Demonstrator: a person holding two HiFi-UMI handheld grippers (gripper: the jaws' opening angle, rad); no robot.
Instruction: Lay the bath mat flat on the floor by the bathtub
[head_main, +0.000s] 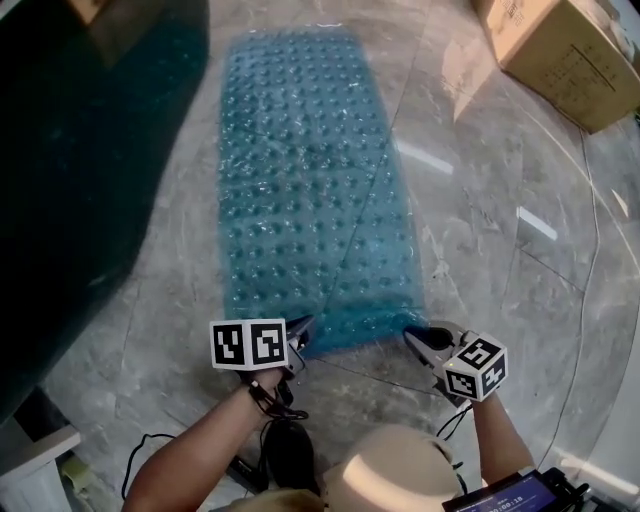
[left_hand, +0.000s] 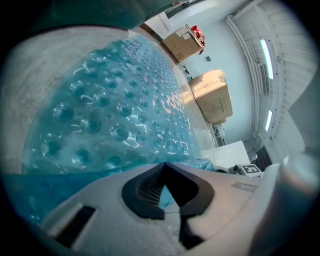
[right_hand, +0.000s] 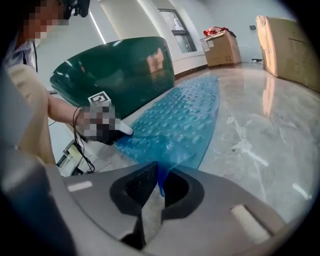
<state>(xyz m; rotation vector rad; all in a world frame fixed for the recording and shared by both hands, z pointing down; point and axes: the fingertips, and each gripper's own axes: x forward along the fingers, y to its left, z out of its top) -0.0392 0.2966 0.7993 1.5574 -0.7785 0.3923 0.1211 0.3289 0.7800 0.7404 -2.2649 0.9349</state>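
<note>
- Head view: the bath mat (head_main: 310, 190) lay just beside the bathtub (head_main: 90, 150), its long axis running along the tub's side and away from the person; most of it rested flat on the floor (head_main: 480, 230), with only the near short edge rumpled
- The left gripper (head_main: 303, 330) held the near corner on the tub side and the right gripper (head_main: 415, 338) the near corner away from the tub, so the left was the nearer to the tub
- Left gripper view: the left gripper (left_hand: 164, 167) had its jaws together, pinching blue film of the bath mat (left_hand: 110, 110), which stretched straight ahead of it
- Right gripper view: the right gripper (right_hand: 160, 170) was clamped on the thin edge of the bath mat (right_hand: 175, 120), which ran forward with the bathtub (right_hand: 115, 70) beyond it
- Judged from this, lowering that near edge and letting go was what remained
</note>
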